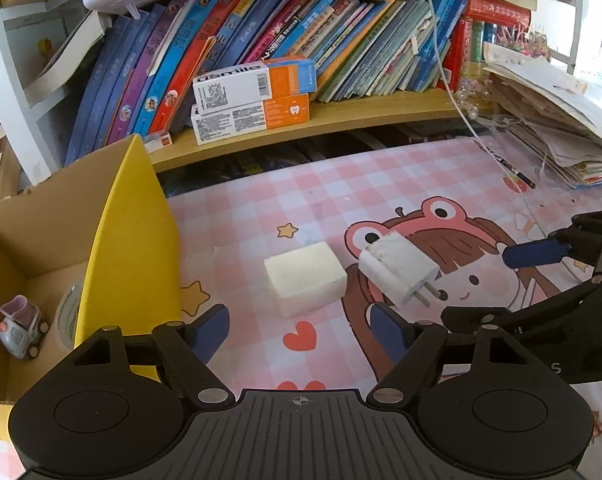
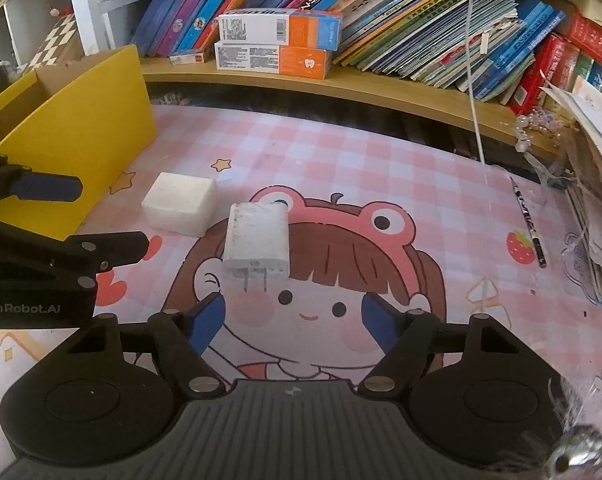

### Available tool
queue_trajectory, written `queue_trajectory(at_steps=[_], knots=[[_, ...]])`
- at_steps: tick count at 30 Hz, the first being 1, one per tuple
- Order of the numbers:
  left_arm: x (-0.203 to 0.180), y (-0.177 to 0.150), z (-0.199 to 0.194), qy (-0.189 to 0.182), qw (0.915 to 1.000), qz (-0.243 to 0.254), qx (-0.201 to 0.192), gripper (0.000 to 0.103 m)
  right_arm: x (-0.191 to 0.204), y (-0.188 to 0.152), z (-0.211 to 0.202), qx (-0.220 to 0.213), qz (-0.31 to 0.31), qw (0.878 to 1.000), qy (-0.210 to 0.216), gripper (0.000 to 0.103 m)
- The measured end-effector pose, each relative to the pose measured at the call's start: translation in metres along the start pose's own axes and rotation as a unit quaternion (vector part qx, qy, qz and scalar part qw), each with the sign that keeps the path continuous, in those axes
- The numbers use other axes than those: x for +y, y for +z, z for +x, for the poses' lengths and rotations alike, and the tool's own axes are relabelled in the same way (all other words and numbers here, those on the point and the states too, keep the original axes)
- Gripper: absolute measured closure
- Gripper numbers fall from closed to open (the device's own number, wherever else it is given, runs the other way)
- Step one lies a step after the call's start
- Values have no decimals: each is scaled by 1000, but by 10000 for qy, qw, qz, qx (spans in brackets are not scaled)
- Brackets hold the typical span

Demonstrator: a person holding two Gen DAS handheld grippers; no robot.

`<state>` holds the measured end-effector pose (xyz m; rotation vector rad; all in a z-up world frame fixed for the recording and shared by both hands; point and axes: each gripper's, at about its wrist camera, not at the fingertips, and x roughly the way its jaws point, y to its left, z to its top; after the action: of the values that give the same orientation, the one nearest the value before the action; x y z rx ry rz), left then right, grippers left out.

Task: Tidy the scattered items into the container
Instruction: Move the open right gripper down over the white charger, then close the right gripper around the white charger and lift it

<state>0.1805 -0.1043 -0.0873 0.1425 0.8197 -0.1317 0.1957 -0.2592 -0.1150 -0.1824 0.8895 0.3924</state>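
A white foam block (image 1: 306, 283) (image 2: 179, 203) and a white charger plug (image 1: 399, 273) (image 2: 257, 240) lie on the pink checked mat. An open cardboard box with a yellow flap (image 1: 113, 248) (image 2: 73, 136) stands at the left; a small toy car (image 1: 20, 332) and a tape roll (image 1: 67, 320) lie inside. My left gripper (image 1: 299, 330) is open and empty, just short of the block. My right gripper (image 2: 295, 322) is open and empty, just short of the plug's prongs. Each gripper shows in the other's view, the right one (image 1: 541, 272) and the left one (image 2: 61, 216).
A wooden shelf (image 1: 341, 116) of books runs along the back, with two toothpaste boxes (image 1: 253, 98) (image 2: 275, 42) on it. A paper stack (image 1: 553, 120) sits at the right. A pencil (image 2: 529, 222) lies on the mat. A white cable (image 2: 475, 60) hangs down.
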Motion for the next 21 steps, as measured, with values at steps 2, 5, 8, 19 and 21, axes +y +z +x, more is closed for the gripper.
queue_trajectory(at_steps=[2,5,8,19,21], knots=[[1,3,2,8,10000,-30,-7,25,-1,1,4,7,-15,10000,37,28],[2,8,2,-13,10000,-71,-58,25,-1,3,10,12,-70,9999,119,28],[3,13,5,-34,9999,-95,-70,25,2,5,16,8,-134,9997,205,28],[5,20,16,-17,9998,-202,1,25,3,12,37,-23,-161,9993,351,35],[5,21,17,-11,9998,-200,10,25,3,13,40,-25,-154,9992,359,38]])
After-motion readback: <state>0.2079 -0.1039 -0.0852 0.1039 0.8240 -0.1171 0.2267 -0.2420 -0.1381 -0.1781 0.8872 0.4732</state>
